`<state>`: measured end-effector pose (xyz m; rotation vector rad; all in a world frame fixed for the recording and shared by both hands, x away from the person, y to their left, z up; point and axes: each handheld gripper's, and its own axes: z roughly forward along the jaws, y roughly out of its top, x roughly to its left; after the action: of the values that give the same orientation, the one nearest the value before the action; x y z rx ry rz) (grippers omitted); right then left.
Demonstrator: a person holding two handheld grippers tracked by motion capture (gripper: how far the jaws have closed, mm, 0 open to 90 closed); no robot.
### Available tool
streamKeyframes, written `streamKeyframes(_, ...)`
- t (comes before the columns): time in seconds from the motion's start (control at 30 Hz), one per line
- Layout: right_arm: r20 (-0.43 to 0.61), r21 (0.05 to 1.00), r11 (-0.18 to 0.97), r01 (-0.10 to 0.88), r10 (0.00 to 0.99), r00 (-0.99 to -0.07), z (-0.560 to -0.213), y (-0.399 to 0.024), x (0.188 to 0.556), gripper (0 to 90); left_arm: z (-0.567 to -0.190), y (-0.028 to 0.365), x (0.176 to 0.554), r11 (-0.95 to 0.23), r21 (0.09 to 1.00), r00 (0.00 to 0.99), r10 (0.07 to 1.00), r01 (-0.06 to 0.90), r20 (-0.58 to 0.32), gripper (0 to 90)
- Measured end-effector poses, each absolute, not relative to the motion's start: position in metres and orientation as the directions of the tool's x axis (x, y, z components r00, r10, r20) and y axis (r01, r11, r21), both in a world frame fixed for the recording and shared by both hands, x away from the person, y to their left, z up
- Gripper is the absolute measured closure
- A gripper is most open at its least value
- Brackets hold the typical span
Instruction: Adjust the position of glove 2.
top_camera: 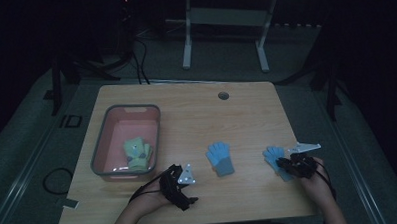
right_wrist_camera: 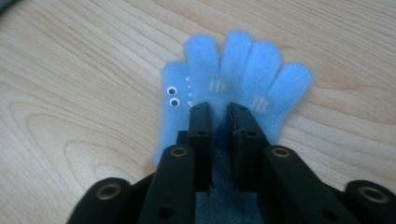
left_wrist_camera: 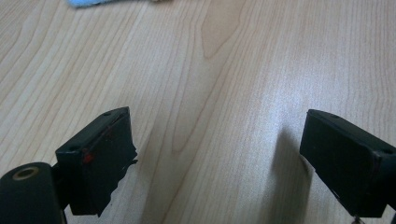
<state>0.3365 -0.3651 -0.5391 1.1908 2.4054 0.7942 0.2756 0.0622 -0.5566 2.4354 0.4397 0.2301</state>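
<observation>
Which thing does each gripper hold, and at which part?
The right gripper pinches a blue glove at its palm. The left gripper holds nothing.

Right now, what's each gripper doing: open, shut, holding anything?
Left gripper: open, nothing between the jaws, over bare table.
Right gripper: shut on the blue glove lying on the table.

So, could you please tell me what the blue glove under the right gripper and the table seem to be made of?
Blue glove: probably soft knitted fabric, matte, judging by its fuzzy outline and plump fingers. Table: wood or wood-look laminate, I can't tell which; pale grain lines with a smooth, slightly glossy surface.
</observation>
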Motion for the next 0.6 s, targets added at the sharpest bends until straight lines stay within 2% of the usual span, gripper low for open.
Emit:
streamKeyframes(0.1,-0.066,0.604,0.487,0.630,0.819,-0.570,-0.537,-0.360,0.337,84.4,-0.557,0.062,0.275,-0.737,0.627,0.929,0.366,0.253,0.054,10.2)
streamKeyframes(0.3,-0.020,0.629,0.413,0.659,0.856,-0.517,-0.520,-0.348,0.338,84.9,-0.556,0.063,0.276,-0.736,0.627,0.929,0.367,0.255,0.054,10.2)
streamKeyframes(0.43,-0.040,0.706,0.373,0.602,0.869,-0.492,-0.493,-0.326,0.334,85.0,-0.556,0.063,0.276,-0.734,0.629,0.928,0.367,0.254,0.054,10.2)
streamKeyframes(0.6,-0.033,0.742,0.324,0.587,0.892,-0.450,-0.473,-0.305,0.336,85.0,-0.556,0.063,0.276,-0.737,0.628,0.930,0.364,0.250,0.057,10.2)
